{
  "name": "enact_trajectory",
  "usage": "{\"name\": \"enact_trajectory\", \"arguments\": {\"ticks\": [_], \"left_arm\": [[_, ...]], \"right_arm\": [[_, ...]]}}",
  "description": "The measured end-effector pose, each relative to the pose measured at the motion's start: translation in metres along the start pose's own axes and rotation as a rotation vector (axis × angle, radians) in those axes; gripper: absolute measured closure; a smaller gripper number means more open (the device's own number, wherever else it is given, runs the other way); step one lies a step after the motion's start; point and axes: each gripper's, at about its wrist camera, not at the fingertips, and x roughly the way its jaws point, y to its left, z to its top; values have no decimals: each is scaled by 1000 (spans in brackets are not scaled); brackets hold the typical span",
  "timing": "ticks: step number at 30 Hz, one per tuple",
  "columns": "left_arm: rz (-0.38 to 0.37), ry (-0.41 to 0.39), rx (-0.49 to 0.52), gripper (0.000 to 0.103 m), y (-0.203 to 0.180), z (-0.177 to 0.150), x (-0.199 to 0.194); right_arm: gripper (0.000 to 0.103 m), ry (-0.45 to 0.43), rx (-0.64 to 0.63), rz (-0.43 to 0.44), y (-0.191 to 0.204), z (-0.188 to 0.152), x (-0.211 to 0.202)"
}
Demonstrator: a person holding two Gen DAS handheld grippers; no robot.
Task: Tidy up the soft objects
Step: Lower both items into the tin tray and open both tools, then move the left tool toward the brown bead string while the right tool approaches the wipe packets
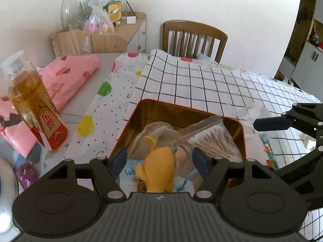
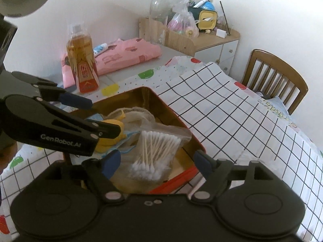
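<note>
Left gripper [image 1: 159, 161] low centre of left view, tilted down over red tin [image 1: 129, 119] — fingers spread wide, yellow plush toy [image 1: 159, 171] lying loose between them inside tin. Right gripper [image 2: 156, 161] low centre of right view, angled down over same tin, fingers released, bag of cotton swabs [image 2: 155, 151] below. Beige cloth [image 1: 153, 133] at tin's rear. Tea bottle [image 1: 34, 102] at left of frame.

The left gripper [image 1: 159, 159] hangs low with its jaws spread wide. The right gripper [image 2: 157, 161] sits close beside it, angled inward, its blue-padded fingers [image 2: 112, 162] likewise parted.
</note>
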Motion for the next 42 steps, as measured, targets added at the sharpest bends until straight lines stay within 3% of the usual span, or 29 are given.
{"name": "enact_trajectory", "arguments": {"ticks": [14,18,21,30,42], "left_arm": [[-33,-80,7,27,-9,-5,-49],[-44,-97,12,27,-13,-7,-61],[-61,-114,23,19,-18,-8,-70],[-102,-145,61,17,-39,-12,-92],[-241,-167,90,5,-80,-19,-106]], "right_arm": [[18,-98,113,5,-12,-13,-59],[15,-125,140,5,-14,-20,-77],[11,-144,162,6,-15,-26,-90],[3,-208,221,-2,-19,-47,-132],[0,-244,316,-69,-42,-97,-181]]}}
